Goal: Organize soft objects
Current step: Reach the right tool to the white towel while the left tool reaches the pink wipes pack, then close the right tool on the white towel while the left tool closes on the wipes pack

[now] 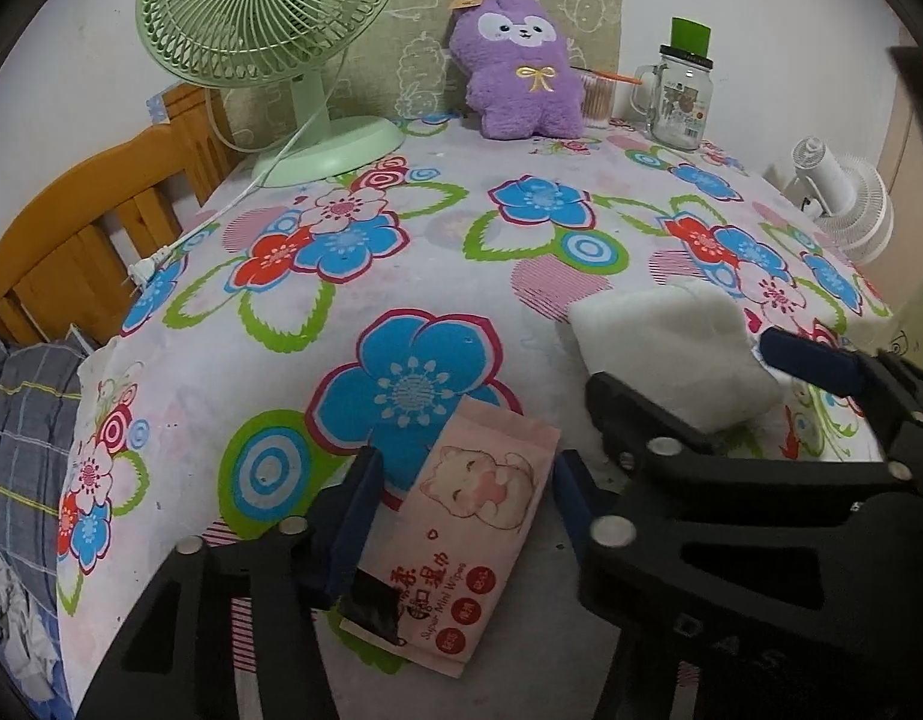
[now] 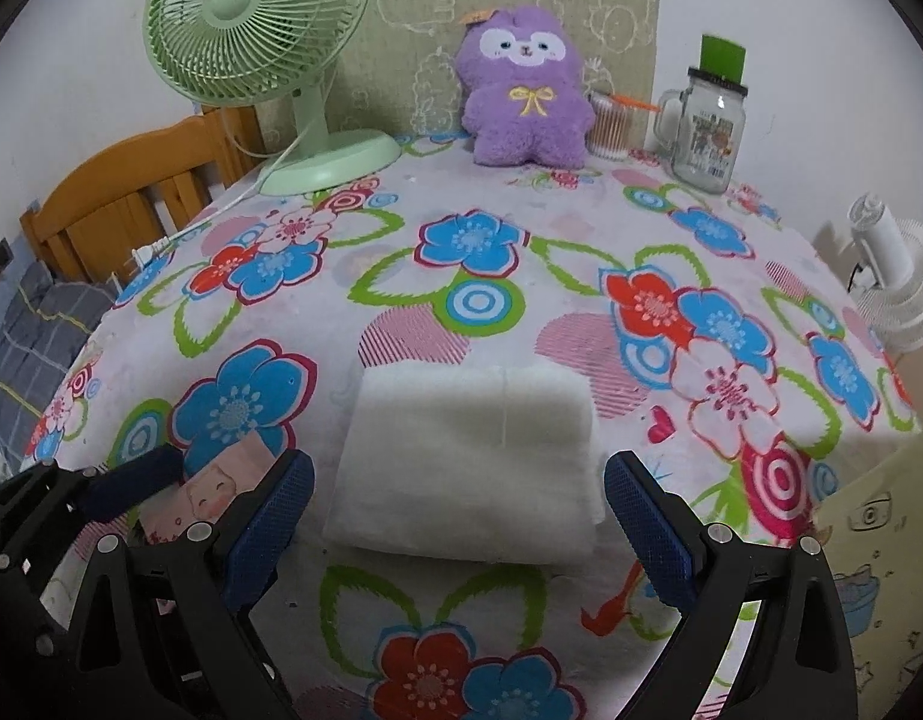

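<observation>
You have a white cloth printed with blue, red and pink flowers and green leaves. On it: a pale pink wipes pack with a cartoon cat, a plain white towel, a purple plush – yellow bow – and a mint-green fan.

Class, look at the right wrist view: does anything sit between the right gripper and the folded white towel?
Nothing visible does. The white towel lies directly ahead of the right gripper, its near end between the open jaws on bare tablecloth.
</observation>
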Demonstrator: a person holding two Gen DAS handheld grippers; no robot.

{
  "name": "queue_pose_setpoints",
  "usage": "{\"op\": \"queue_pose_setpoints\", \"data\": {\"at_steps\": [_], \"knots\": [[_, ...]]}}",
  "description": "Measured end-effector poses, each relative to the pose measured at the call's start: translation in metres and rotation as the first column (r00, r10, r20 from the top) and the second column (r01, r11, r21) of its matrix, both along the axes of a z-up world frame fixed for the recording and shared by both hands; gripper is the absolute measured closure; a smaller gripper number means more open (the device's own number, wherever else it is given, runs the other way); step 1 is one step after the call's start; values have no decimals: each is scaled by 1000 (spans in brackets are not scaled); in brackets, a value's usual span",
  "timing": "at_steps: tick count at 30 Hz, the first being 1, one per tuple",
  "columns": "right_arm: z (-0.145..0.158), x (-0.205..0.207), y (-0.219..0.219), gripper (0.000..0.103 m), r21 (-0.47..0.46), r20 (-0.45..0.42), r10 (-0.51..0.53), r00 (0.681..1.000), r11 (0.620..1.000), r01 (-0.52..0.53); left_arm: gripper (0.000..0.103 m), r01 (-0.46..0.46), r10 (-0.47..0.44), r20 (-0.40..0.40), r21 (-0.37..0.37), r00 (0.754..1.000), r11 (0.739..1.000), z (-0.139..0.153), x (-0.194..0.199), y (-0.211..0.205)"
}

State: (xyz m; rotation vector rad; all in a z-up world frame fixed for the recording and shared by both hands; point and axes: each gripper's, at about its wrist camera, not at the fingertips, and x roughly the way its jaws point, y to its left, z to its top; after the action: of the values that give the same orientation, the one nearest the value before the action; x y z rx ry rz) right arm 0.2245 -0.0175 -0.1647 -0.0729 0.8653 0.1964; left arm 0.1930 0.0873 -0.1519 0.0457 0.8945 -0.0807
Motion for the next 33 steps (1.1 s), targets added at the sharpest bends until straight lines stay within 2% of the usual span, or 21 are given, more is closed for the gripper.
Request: {"op": "queue_pose_setpoints", "data": {"at_steps": [5, 7, 16, 26, 33], "knots": [[-7, 5, -1, 4, 8, -55, -24, 998, 1000, 25, 58, 19, -19, 1, -7, 1000, 1000, 0, -2, -4], [-9, 7, -1, 5, 8, -68, -30, 997, 1000, 30, 59, 21, -21, 2, -6, 1000, 1000, 0, -2, -5], [-8, 4, 4, 22, 12, -65, 12, 998, 1000, -11, 61, 19, -19, 8, 18, 1000, 1000, 1, -5, -9], [-3, -8, 7, 49, 12, -53, 49, 997, 999, -49, 62, 5, -5, -1, 7, 1000, 1000, 2, -13, -14], [1, -19, 5, 59, -3, -33, 58, 998, 998, -59, 62, -6, 6, 2, 4, 1000, 1000, 3, -22, -17]]}}
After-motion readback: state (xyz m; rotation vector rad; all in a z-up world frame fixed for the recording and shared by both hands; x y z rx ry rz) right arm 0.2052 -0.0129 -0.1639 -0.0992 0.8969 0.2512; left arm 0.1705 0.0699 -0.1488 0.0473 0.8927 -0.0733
